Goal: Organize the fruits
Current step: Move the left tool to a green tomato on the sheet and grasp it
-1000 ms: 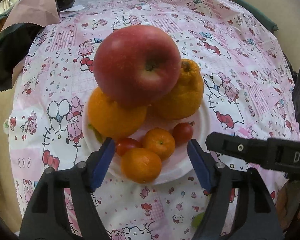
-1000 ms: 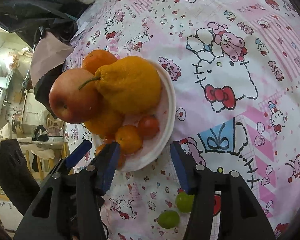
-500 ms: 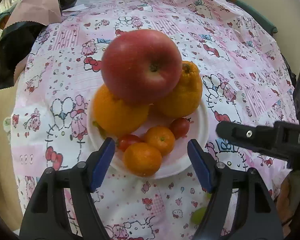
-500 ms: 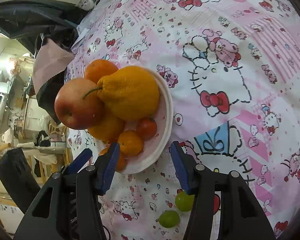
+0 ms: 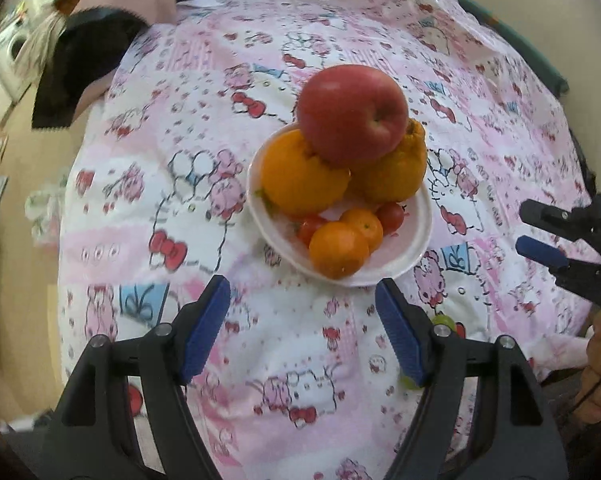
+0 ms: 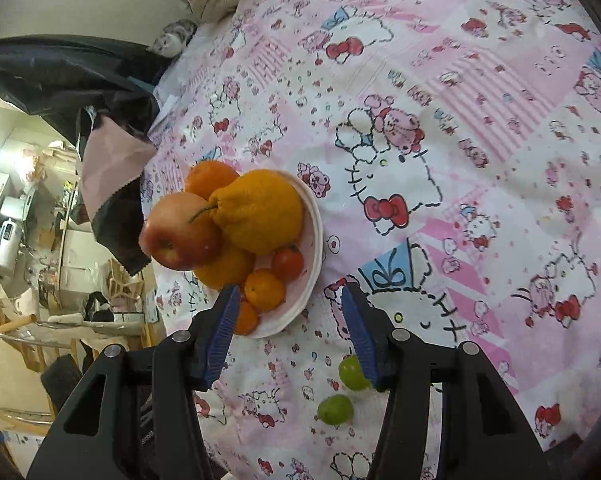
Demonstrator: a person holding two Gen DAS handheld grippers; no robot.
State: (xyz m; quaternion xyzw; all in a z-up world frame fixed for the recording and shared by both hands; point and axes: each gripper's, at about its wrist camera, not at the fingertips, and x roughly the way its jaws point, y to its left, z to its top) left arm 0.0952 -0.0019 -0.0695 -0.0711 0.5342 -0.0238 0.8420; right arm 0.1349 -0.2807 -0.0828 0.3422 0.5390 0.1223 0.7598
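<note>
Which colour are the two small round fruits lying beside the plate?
Green. The two small fruits show best in the right wrist view.

Worktop under a pink cartoon-print cloth

I see the worktop (image 5: 188, 240) draped in a pink patterned cloth (image 6: 480, 140). A white plate (image 5: 414, 240) heaped with fruit sits directly on it, two green grapes (image 6: 334, 409) lie loose nearby, and dark fabric (image 5: 76, 76) drapes over one far edge.

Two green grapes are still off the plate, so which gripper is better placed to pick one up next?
Probably the right gripper: open and empty, with both green grapes just below its tip. From the left gripper, also open, they sit off to one side, half-hidden behind its finger.
</note>
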